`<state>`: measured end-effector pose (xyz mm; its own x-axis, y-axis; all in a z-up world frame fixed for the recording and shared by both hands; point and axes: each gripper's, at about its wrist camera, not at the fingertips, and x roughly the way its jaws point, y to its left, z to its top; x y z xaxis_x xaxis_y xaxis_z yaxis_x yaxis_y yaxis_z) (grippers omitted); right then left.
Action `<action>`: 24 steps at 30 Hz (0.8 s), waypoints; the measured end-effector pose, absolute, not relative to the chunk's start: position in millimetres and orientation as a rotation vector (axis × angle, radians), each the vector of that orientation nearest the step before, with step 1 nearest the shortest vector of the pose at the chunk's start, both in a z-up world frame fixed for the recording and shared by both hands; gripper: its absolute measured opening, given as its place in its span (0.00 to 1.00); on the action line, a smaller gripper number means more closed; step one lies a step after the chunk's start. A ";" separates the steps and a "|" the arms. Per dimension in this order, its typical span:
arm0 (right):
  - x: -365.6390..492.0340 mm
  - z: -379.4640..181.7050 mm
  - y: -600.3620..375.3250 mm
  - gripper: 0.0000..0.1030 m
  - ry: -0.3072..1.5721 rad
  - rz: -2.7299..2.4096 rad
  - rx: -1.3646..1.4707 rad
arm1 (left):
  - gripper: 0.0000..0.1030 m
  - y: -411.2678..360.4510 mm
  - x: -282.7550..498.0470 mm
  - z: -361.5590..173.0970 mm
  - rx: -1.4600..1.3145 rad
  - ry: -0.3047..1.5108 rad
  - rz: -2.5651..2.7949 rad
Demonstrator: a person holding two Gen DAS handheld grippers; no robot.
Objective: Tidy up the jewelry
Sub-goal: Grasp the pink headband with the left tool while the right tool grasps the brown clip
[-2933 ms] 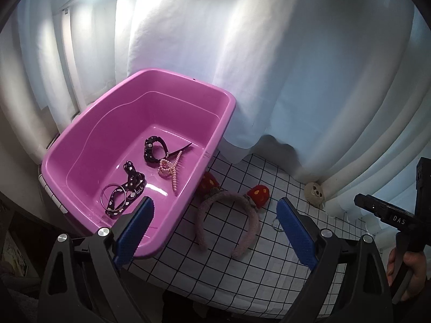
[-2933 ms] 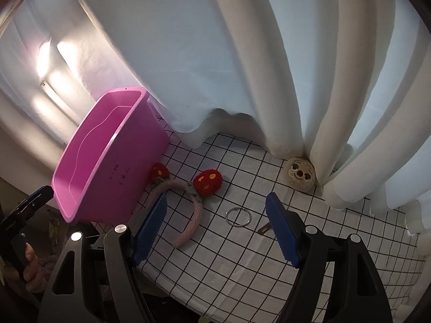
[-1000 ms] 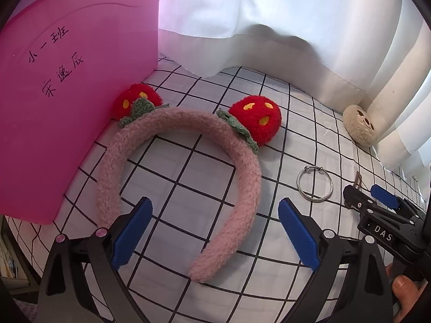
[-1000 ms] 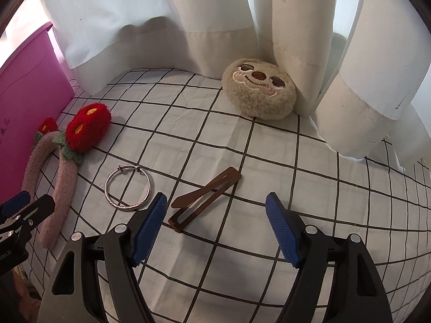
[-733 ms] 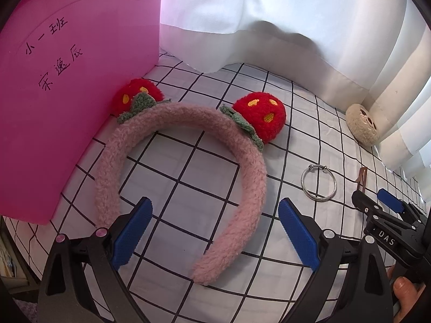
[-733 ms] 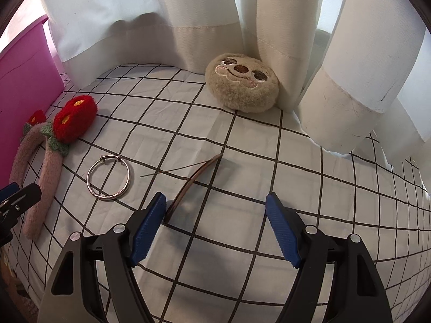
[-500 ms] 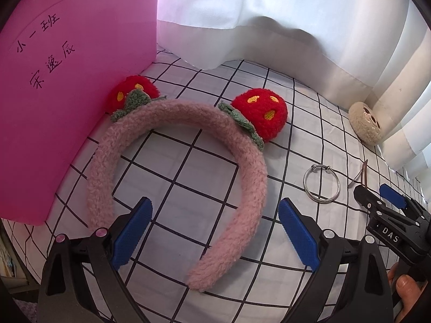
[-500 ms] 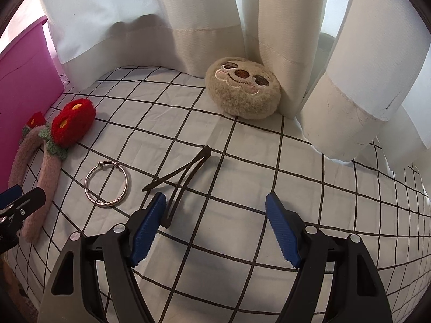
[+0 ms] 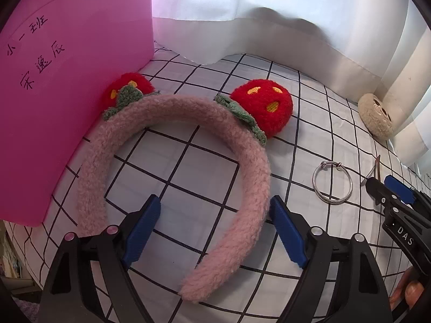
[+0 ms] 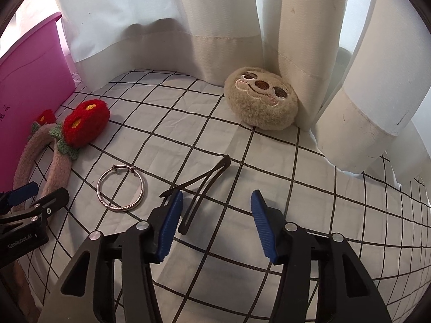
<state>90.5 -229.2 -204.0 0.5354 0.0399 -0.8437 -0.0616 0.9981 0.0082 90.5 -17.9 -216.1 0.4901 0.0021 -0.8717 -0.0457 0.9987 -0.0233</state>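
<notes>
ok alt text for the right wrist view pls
The right tongs, blue-padded, have just been closing around a dark hair clip on a black-gridded white cloth, not yet pressing it. A silver bangle and a pink strawberry headband lie left; a plush sloth face rests against white curtains.

We see a pink fuzzy headband [image 9: 250, 161] with red, yellow-spotted pom-poms [image 9: 265, 106] on green leaves, a magenta bin [image 9: 54, 94] with black handwriting, a white black-gridded cloth [image 10: 269, 161], a silver bangle [image 10: 120, 189], a brown hair clip [image 10: 207, 185], and a beige plush face [image 10: 261, 105].
</notes>
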 end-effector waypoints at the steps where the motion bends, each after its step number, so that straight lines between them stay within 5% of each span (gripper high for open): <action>1: 90.4 -204.1 -228.4 0.29 1.003 0.063 -0.025 | 0.69 -17.6 89.8 -215.5 -0.038 1.056 0.037; 4: 86.6 -203.6 -227.3 0.17 1.001 0.079 -0.029 | 0.57 -19.3 85.2 -213.5 -0.024 1.046 0.029; 8: 84.1 -203.0 -223.6 0.04 1.003 0.108 -0.023 | 0.20 -30.4 78.5 -209.9 -0.005 1.034 -0.020; 24: 66.6 -187.7 -244.1 0.02 0.974 0.180 0.060 | 0.09 -33.7 61.4 -177.2 -0.042 0.925 -0.077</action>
